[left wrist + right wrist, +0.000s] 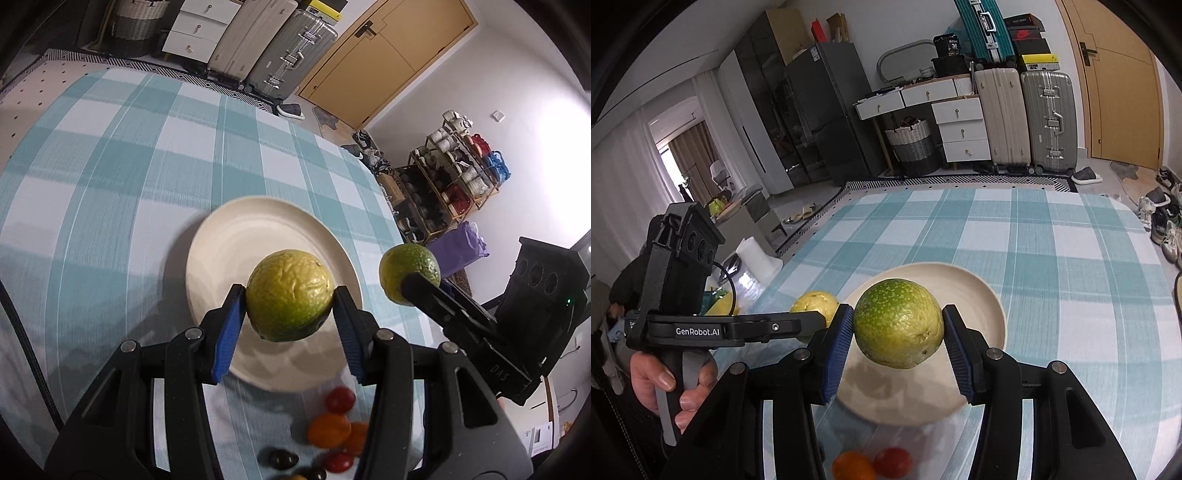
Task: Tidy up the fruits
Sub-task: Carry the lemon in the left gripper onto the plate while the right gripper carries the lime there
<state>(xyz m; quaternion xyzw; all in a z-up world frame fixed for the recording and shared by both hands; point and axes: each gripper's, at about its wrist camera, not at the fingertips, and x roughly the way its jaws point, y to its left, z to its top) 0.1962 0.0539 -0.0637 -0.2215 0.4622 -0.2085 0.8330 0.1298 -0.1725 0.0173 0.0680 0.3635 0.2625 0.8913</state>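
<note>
Tabletop (110, 177), covered in a teal-and-white checked cloth; carries the plate and the loose small fruits.

Plate (236, 236), cream, round, bare of fruit, lying flat on the cloth below both grippers; also seen in the right wrist view (979, 291).

Left gripper (290, 306), black frame with blue ribbed pads; jaws clenched on a yellow-green wrinkled fruit. In the right wrist view its body and side arm (738, 326) reach in from the left, lettered "GenRobot.AI", and a person's hand (668, 384) wraps the grey handle.

Right gripper (897, 328), same make; jaws clenched on a green speckled fruit. In the left wrist view it enters from the right edge (413, 280), one finger lying across its fruit.

Yellow-green wrinkled fruit (290, 295), round, green toward its underside, gripped on both sides by the pads and held in the air above the plate; partly hidden behind the left gripper's arm in the right wrist view (812, 301).

Green speckled fruit (897, 323), round, yellower toward its lower end, held clear of the plate, above its centre; in the left wrist view (406, 266) it hangs just beyond the plate's right rim.

Small fruits on the cloth nearer the camera than the plate: two orange ones (328, 430), touching; two red ones (340, 399); a dark one (282, 459). Blurred; kind not determinable.
</note>
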